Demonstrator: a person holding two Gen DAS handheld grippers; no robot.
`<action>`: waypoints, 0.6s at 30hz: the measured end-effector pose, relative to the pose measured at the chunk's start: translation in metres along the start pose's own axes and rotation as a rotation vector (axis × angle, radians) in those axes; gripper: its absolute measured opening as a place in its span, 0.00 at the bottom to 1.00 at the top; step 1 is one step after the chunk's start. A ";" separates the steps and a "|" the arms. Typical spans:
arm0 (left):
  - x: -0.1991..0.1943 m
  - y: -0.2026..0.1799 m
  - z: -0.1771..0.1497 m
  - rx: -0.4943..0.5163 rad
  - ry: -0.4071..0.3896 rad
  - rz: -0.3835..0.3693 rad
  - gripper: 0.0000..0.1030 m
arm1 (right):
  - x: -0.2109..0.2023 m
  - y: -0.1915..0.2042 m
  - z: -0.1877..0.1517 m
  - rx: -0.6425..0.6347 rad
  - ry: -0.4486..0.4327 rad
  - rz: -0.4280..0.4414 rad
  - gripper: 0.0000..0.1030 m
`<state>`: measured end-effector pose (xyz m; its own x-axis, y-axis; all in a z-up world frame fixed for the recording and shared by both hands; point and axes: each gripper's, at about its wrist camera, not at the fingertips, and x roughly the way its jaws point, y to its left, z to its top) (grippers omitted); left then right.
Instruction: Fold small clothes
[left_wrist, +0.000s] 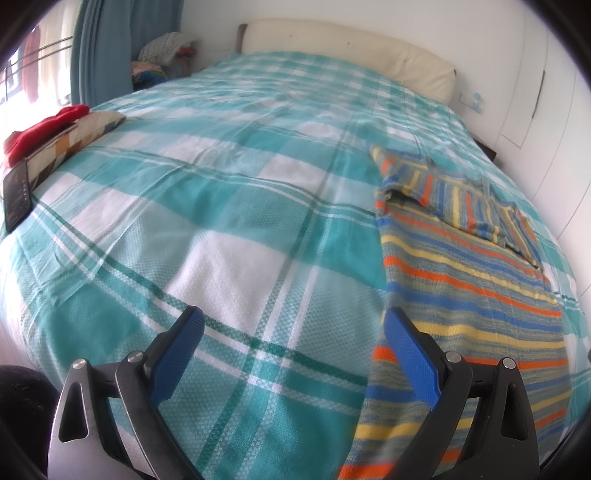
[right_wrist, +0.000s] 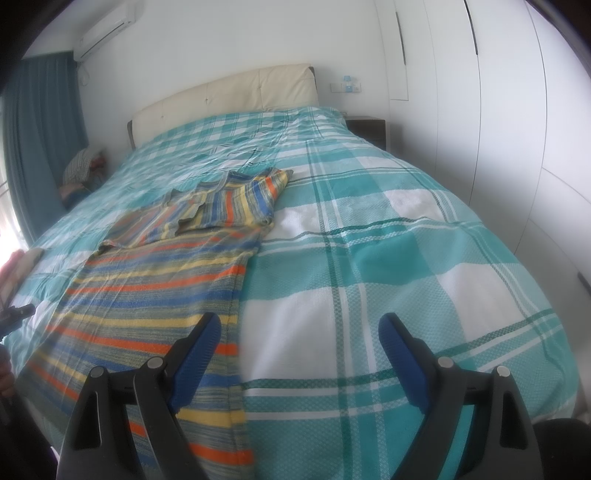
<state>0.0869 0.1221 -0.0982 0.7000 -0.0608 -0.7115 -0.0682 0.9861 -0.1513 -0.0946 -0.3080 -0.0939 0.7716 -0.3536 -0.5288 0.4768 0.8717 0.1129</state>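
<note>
Here the striped shirt (left_wrist: 469, 280) lies flat on the bed (left_wrist: 221, 206), on top of the green and white checked cover. The shirt is long, and it runs from the foot of the bed, where both claws are, up toward the cream headboard (left_wrist: 351, 48). Its sleeves are folded in across the chest at the end nearer the headboard, so it makes one long strip.

The shirt sits between the two claws. The left claw (left_wrist: 291, 354) hangs over the bare cover, and the shirt's left edge is just by its right finger. The right claw (right_wrist: 301, 354) hangs over the bare cover too, and the shirt's right edge runs under its left finger (right_wrist: 199, 354). So the shirt is to the right of the left claw and to the left of the right claw. Both look about as near to the shirt's bottom end.

Both claws have their fingers wide apart. Neither one holds anything.

I think the next fold brings the bottom end up toward the collar end. For that, each claw must move in toward the shirt and pinch one bottom corner. The bottom hem is hidden below the claws in both views, so I cannot tell just where it ends.

Far from the shirt, by the left edge of the bed, sit a red cloth (left_wrist: 44, 129) and a dark flat thing (left_wrist: 16, 195).
</note>
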 end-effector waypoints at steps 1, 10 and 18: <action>0.000 0.000 -0.001 0.002 0.001 0.000 0.95 | 0.000 0.000 0.000 0.000 0.001 0.000 0.84; 0.002 -0.003 -0.001 0.017 0.018 0.001 0.95 | 0.000 0.002 -0.001 0.002 -0.004 0.003 0.84; -0.095 0.045 0.092 0.127 -0.156 -0.005 0.97 | -0.018 -0.016 0.025 -0.002 0.031 0.062 0.84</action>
<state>0.0827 0.1862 0.0258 0.8024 -0.0513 -0.5946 0.0192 0.9980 -0.0602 -0.1060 -0.3239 -0.0651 0.7863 -0.2879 -0.5467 0.4274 0.8924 0.1447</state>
